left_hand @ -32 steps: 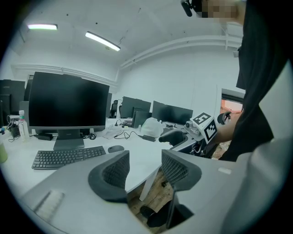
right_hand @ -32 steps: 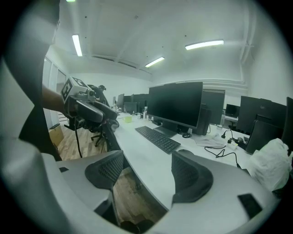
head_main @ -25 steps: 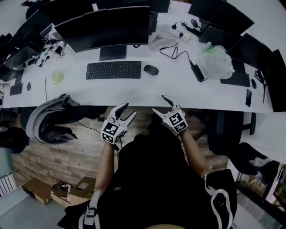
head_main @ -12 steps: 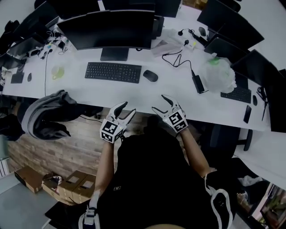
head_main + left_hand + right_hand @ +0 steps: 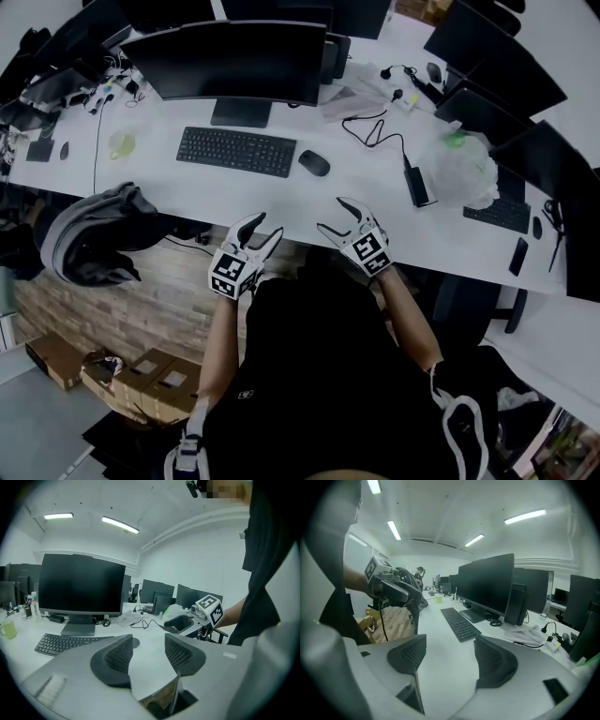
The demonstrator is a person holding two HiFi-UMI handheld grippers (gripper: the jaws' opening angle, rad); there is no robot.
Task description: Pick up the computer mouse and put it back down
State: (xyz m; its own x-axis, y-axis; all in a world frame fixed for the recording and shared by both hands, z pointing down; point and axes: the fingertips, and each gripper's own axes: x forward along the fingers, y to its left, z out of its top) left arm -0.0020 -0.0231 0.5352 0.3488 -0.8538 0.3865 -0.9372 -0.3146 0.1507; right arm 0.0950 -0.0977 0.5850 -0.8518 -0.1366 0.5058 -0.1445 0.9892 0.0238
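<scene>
The black computer mouse (image 5: 314, 163) lies on the white desk (image 5: 281, 202), just right of the black keyboard (image 5: 237, 151) and in front of the large monitor (image 5: 230, 61). My left gripper (image 5: 262, 228) hovers open at the desk's front edge, well short of the mouse. My right gripper (image 5: 335, 215) hangs open over the front edge, nearer the mouse, nothing between its fingers. In the left gripper view the open left gripper (image 5: 147, 641) half hides the mouse (image 5: 135, 642) behind its left finger. The right gripper view shows the open right gripper (image 5: 450, 644) and the keyboard (image 5: 459, 623); the mouse is hidden.
A green mug (image 5: 121, 143) stands left of the keyboard. A cable and power brick (image 5: 417, 186), a plastic bag (image 5: 464, 169) and a second keyboard (image 5: 495, 216) lie to the right. A grey jacket on a chair (image 5: 94, 234) is at the left, cardboard boxes (image 5: 150, 375) below.
Both grippers have crept forward to the desk's front edge, still open and empty. The head view has shifted, so the desk sits lower and more tilted in the picture.
</scene>
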